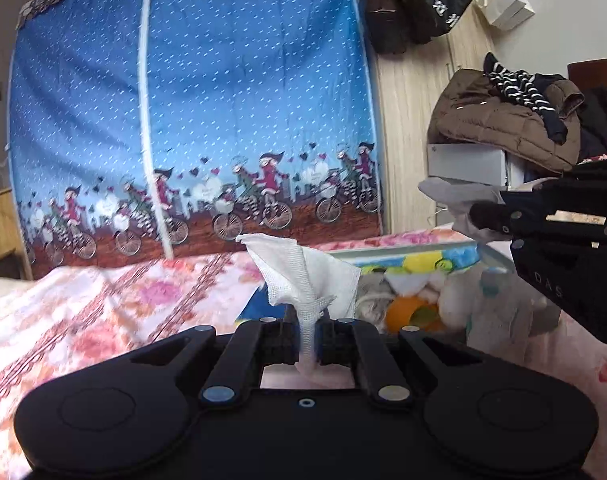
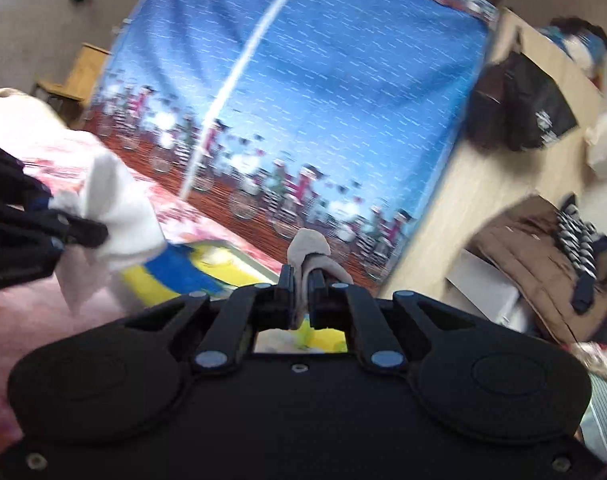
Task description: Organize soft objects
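Both grippers grasping soft cloths above the bin.
White gauze cloth (image 1: 303,276) is pinched in the left gripper (image 1: 306,338), sticking up past its fingertips; grey cloth (image 2: 309,258) is clamped in the right gripper (image 2: 301,300). Storage bin (image 1: 403,254) sits just ahead and below. Risk: thin pinch, gauze may slip out and miss the bin.

A big blue cloth wardrobe (image 1: 191,112) with bike pictures stands behind the bed with its pink flowery sheet (image 1: 103,304). A brown coat (image 1: 507,128) lies on white boxes (image 1: 467,164). Dark bags (image 1: 411,4) hang up high.
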